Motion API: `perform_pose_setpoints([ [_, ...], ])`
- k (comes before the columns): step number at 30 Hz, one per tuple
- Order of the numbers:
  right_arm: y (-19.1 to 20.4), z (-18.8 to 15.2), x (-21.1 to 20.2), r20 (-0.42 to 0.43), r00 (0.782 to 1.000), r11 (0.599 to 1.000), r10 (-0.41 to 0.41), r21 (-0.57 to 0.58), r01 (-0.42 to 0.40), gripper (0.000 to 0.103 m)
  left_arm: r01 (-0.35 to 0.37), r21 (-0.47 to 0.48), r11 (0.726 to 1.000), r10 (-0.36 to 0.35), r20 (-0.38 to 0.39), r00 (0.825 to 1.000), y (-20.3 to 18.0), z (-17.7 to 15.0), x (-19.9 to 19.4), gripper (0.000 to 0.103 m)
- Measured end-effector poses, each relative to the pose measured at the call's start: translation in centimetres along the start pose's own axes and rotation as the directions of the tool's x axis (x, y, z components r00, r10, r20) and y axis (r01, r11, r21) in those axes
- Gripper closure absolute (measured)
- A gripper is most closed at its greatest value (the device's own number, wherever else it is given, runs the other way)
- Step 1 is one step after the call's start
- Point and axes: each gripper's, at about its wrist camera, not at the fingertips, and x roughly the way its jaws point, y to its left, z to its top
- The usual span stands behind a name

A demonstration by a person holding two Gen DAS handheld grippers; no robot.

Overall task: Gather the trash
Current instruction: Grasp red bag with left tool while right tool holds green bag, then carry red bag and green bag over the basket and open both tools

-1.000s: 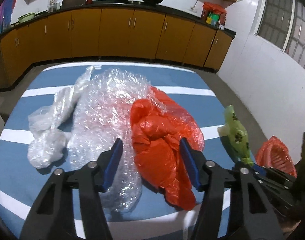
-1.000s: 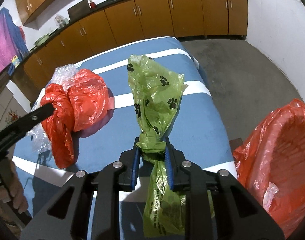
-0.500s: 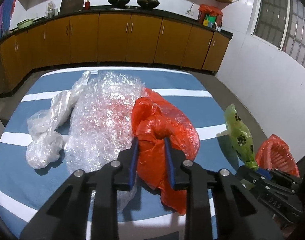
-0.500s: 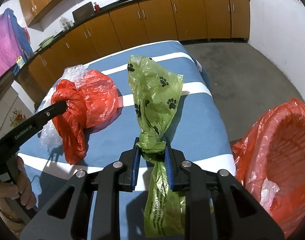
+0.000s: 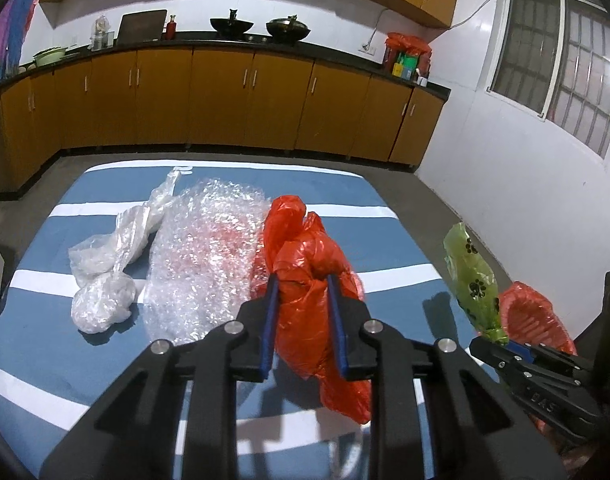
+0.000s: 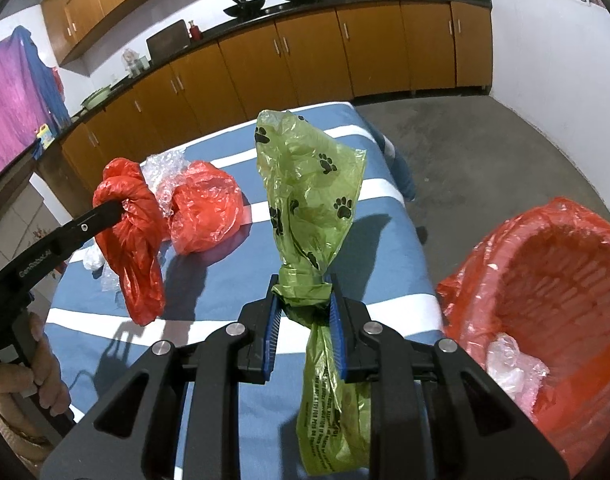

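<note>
While clear bag (image 5: 105, 264) and bubble wrap (image 5: 201, 264) lie unmoved on the striped table (image 5: 389, 256), left gripper (image 5: 301, 312), clamped on red bag (image 5: 309, 280), has now lifted it off. Right gripper (image 6: 303, 312) still pinches green paw-print bag (image 6: 309, 196) above the table, beside red-lined basket (image 6: 545, 280).

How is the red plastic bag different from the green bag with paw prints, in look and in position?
Colour: the red plastic bag is plain red, while the green bag carries black paw prints and printed text.

Pose: the red bag hangs down limp from the left hand-held gripper; most of the green bag stands up above the right hand-held gripper.

Shared: both are thin crumpled plastic, each clamped in a hand-held gripper above the striped table.
</note>
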Motion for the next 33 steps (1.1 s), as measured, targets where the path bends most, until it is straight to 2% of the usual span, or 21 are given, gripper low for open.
perform_pose_setpoints([
  [7,-1.1,-0.2,-2.5,0.048,0.998,1.000,-0.029,0.007,0.029,0.080,0.042,0.029,0.999,-0.042,0.007,0.999,-2.3,0.0,-1.6,0.079],
  [16,-3.7,-1.0,-6.4,0.120,0.982,0.989,-0.146,-0.011,0.148,0.080,0.123,0.083,0.989,-0.124,0.002,0.992,-6.6,-0.6,-3.2,0.079],
  [19,-4.8,-1.7,-7.6,0.138,0.971,0.980,-0.195,-0.003,0.198,0.080,0.151,0.098,0.984,-0.152,-0.004,0.988,-8.2,-1.0,-3.5,0.079],
  [26,-8.4,-3.3,-11.3,0.179,0.928,0.944,-0.327,0.030,0.328,0.080,0.229,0.131,0.965,-0.228,-0.023,0.973,-12.1,-1.7,-3.9,0.079],
  [29,-10.2,-4.1,-12.7,0.178,0.916,0.933,-0.360,0.070,0.353,0.080,0.264,0.147,0.953,-0.262,-0.034,0.964,-13.9,-2.0,-4.0,0.079],
  [33,-11.9,-5.0,-14.2,0.173,0.912,0.927,-0.372,0.113,0.357,0.080,0.322,0.173,0.931,-0.317,-0.054,0.947,-16.6,-2.8,-4.0,0.079],
])
